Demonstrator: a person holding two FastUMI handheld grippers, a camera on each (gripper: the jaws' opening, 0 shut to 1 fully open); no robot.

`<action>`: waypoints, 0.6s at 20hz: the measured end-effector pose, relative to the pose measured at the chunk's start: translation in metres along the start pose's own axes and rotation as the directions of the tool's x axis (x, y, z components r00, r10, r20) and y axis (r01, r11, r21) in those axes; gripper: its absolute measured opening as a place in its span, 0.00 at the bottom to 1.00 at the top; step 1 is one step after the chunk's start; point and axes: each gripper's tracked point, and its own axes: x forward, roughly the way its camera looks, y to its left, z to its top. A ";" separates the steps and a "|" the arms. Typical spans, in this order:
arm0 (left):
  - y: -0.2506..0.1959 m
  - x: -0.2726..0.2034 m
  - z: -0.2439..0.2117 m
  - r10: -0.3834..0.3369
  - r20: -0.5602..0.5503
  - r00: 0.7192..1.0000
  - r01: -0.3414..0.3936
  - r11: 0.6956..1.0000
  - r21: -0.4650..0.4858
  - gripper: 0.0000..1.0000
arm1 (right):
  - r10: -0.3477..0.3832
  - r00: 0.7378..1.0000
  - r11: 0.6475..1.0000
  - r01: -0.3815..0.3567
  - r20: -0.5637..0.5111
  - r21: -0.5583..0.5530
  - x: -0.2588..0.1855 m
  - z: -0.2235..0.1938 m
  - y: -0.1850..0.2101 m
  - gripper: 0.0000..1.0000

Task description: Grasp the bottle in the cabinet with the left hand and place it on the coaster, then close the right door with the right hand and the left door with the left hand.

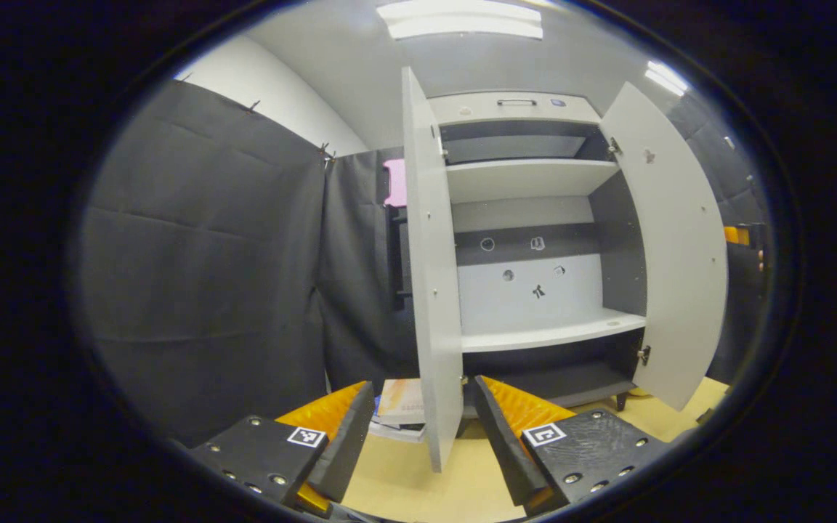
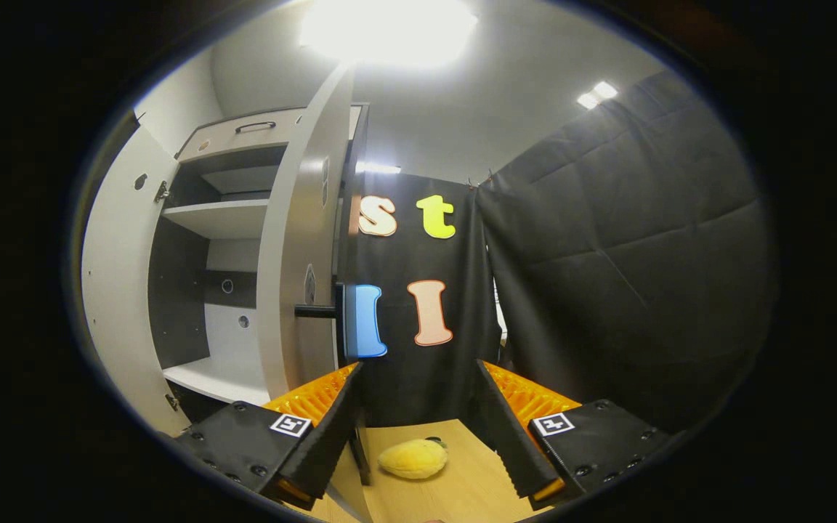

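The grey cabinet (image 1: 535, 338) stands with both doors swung out and its shelves bare. In the left gripper view the left door (image 1: 433, 276) is edge-on straight ahead. Its lower corner hangs over the gap of my open left gripper (image 1: 426, 443), and I cannot tell whether it touches. The right door (image 1: 680, 247) stands wide open on the far side. In the right gripper view the right door (image 2: 295, 290) is nearly edge-on, with a black handle (image 2: 317, 311) sticking out. It rises just past the left finger of my open right gripper (image 2: 418, 436), which holds nothing.
A yellow lemon-shaped toy (image 2: 413, 459) lies on the wooden tabletop (image 2: 462, 487) between the right gripper's fingers. A small stack of books (image 1: 400, 410) lies behind the left door. Black cloth walls close in left and right. The far left door (image 2: 110, 290) also stands open.
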 end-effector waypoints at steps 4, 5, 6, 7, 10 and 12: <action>0.025 0.009 0.000 0.024 0.002 1.000 -0.024 1.000 -0.005 0.89 | 0.021 1.000 1.000 -0.021 -0.010 -0.007 -0.004 0.001 0.011 0.92; 0.031 0.012 -0.002 0.027 0.003 1.000 -0.027 1.000 -0.005 0.89 | 0.019 1.000 1.000 -0.019 -0.010 -0.016 -0.005 0.002 0.014 0.91; 0.035 0.016 -0.001 0.030 0.005 1.000 -0.030 1.000 -0.007 0.89 | 0.022 1.000 0.999 -0.022 -0.007 -0.023 -0.008 0.002 0.019 0.91; 0.038 0.018 -0.002 0.030 0.006 1.000 -0.030 0.999 -0.010 0.89 | 0.030 1.000 0.999 -0.031 -0.007 -0.026 -0.010 0.003 0.025 0.94; 0.046 0.027 -0.004 0.025 0.007 1.000 -0.025 0.999 -0.028 0.89 | 0.085 0.996 0.996 -0.086 -0.005 -0.032 -0.016 0.004 0.053 0.95; 0.052 0.029 -0.007 0.021 0.005 1.000 -0.020 0.999 -0.034 0.89 | 0.101 0.995 0.994 -0.101 0.003 -0.049 -0.019 0.006 0.067 0.95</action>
